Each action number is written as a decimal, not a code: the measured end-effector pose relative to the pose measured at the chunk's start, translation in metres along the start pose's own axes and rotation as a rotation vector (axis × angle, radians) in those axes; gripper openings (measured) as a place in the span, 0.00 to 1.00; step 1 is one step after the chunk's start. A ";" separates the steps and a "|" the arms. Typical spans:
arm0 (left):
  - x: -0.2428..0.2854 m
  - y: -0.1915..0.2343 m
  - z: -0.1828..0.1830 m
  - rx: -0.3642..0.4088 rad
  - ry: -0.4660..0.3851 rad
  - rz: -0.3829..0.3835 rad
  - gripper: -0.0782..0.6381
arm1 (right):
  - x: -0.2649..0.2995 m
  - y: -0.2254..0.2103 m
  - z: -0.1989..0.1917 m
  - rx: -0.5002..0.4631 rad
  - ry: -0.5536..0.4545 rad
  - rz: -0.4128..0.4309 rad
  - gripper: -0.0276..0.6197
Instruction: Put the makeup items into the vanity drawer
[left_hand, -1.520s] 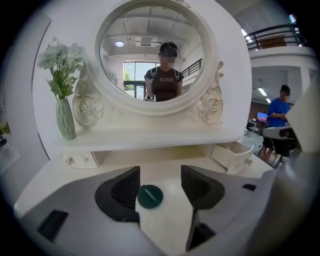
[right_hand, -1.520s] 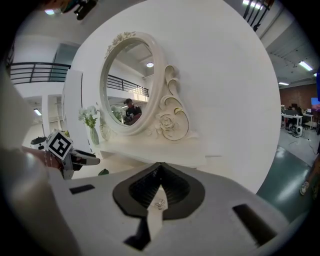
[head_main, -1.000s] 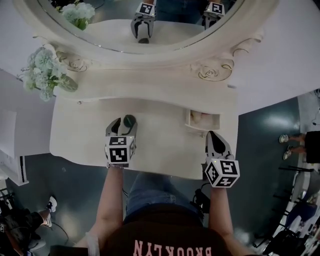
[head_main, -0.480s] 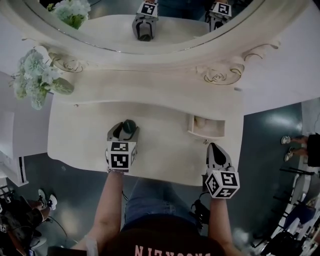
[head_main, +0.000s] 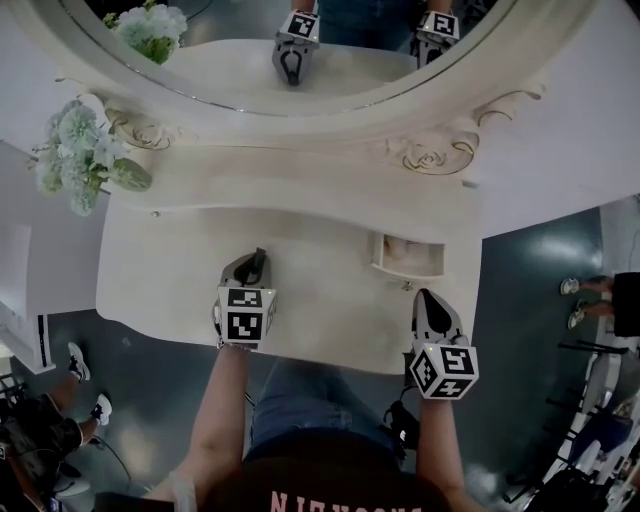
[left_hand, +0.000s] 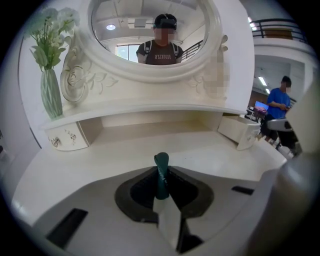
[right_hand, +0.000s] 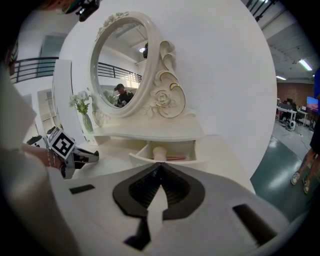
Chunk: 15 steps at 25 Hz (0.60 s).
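Dark green makeup item is now pinched in the left gripper. Its jaws have just been closing and sit pressed on it, w/ only the rounded top poking past the tips. A sec ago the same item showed as a round disc btw wide-spread jaws, so the grab is the change. The hand itself has kept its place, approx mid-front of the vanity top. Can't tell if the item has left the surface yet.

The right gripper hangs at the front right edge, jaws pressed together, nothing in them. The vanity drawer stands open just beyond it, at the right end under the shelf. It already holds a cream rounded piece plus something thin and pink.

For the task: pickup looks done, carry not begun. Next is prob. a lift and a move rightward to the drawer — well apart from the item now — then release inside. The grip looks narrow and edge-on, so the item could twist or slip.
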<state>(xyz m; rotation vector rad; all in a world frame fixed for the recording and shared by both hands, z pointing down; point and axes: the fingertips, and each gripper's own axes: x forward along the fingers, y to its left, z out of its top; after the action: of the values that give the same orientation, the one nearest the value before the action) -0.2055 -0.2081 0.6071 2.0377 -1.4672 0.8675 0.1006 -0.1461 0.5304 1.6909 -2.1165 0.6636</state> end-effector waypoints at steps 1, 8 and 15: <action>-0.002 -0.001 0.002 0.001 -0.004 0.001 0.17 | -0.002 -0.001 0.002 -0.001 -0.006 0.000 0.04; -0.021 -0.004 0.019 0.001 -0.055 0.021 0.17 | -0.014 0.000 0.017 -0.008 -0.051 0.012 0.04; -0.044 -0.004 0.037 -0.014 -0.117 0.040 0.17 | -0.029 0.000 0.030 -0.016 -0.102 0.009 0.04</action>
<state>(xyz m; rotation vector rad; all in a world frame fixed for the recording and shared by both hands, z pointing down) -0.2035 -0.2044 0.5493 2.0870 -1.5763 0.7631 0.1080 -0.1392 0.4894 1.7419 -2.1935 0.5736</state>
